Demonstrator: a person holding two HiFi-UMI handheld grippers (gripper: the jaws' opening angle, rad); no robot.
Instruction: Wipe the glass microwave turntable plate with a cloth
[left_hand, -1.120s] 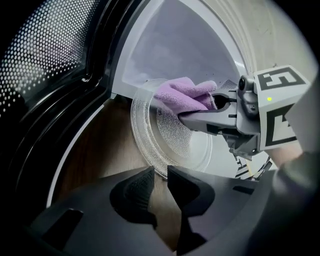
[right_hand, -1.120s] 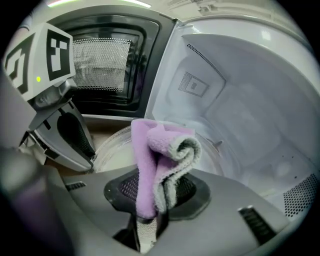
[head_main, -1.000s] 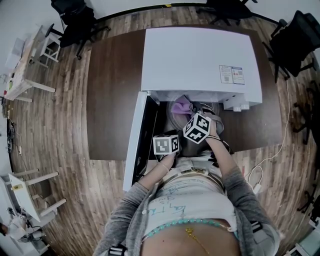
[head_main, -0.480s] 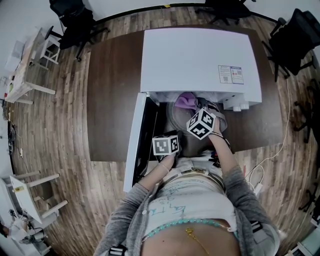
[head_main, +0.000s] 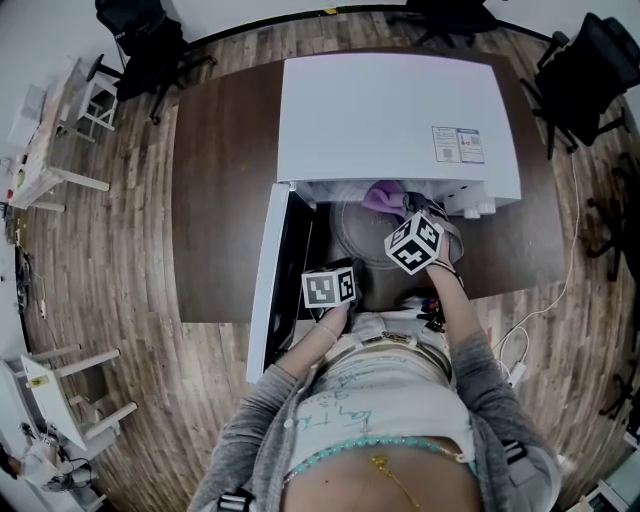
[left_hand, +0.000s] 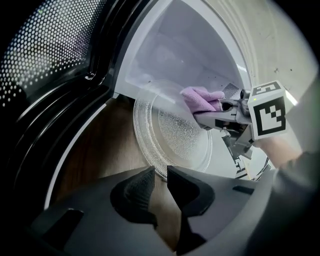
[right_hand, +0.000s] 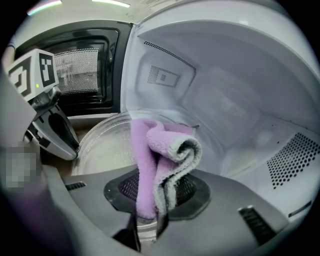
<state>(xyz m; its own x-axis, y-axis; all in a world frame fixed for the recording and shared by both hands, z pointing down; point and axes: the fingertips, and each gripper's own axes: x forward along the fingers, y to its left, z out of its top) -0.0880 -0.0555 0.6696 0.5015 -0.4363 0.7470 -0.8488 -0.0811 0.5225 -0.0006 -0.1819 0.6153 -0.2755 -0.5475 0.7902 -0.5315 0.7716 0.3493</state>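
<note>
Steadiness at the near rim comes first. The left gripper (left_hand: 160, 174) has its jaws drawn close on the nearest edge of the glass turntable plate (left_hand: 170, 131). They seem to pinch the rim, though clear glass makes the contact hard to confirm. The plate sits partly out of the mouth of the open microwave (head_main: 400, 120), with its near edge over the brown worktop (head_main: 220, 200) and the door (left_hand: 45, 75) swung wide at the left.

That pinch should stay firm but not hard. Glass gripped at one edge can slip or chip, and the plate should stay level against the wiping pressure.

Farther in, the right gripper (right_hand: 157, 186) is clamped on a folded purple cloth (right_hand: 160, 150), and the fold rests on the far part of the plate, toward the back of the cavity. For a good wipe:

- Press the flat of the fold onto the glass, so that the cloth touches it and the gripper tips do not.
- Sweep in overlapping arcs that follow the rim, then work across the textured centre.
- Use light downward force, since the far side may have little support under it.

At the back, the cavity walls (right_hand: 240, 100) stand close around the plate's far edge, so strokes there should be short to avoid knocking the gripper against them.
</note>
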